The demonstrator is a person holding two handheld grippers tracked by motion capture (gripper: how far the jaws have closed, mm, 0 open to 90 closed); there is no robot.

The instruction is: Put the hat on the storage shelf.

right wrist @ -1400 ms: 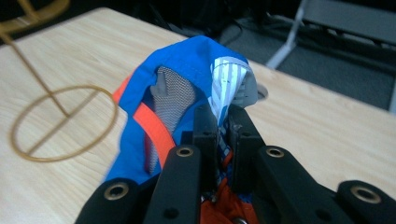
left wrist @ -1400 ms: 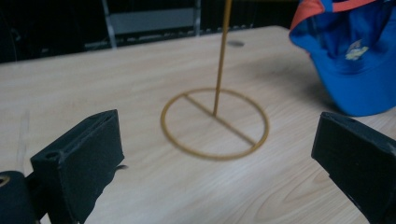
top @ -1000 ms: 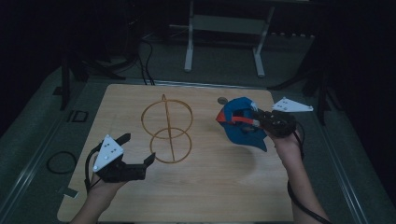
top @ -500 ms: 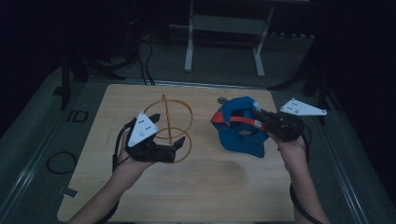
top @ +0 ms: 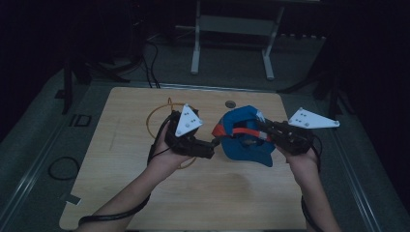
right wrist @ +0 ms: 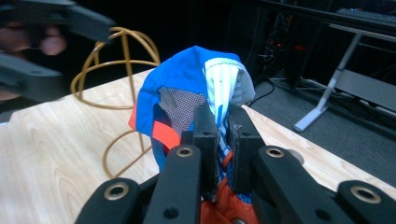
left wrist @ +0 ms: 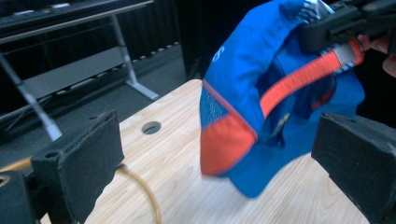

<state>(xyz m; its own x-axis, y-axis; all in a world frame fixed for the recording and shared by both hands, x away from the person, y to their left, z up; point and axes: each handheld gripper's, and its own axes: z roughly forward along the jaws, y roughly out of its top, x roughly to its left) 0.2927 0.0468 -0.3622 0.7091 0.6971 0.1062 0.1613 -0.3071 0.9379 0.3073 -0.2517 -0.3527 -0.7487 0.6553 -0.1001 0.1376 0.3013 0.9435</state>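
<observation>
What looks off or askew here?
Only the blue fabric cap with orange trim: crumpled and turned up, pinched in the right gripper, not lying flat. The gold wire stand stands upright; left gripper open.

- The room around me is dark; most of the light falls on my table [top: 145, 193], a pale wood top with visible grain.
- A round hole [top: 230, 104] is cut near the table's far edge.
- The floor [top: 43, 125] around the table is grey and dim.
- Beyond the table stands a white metal stand [top: 232, 43] with two angled legs and a flat shelf between them.
- Black cables [top: 150, 63] trail across the floor to the left of that stand.
- A dark ring-shaped loop [top: 62, 167] lies on the floor by the table's left side.
- The far background is black, and I can't make out the walls.
</observation>
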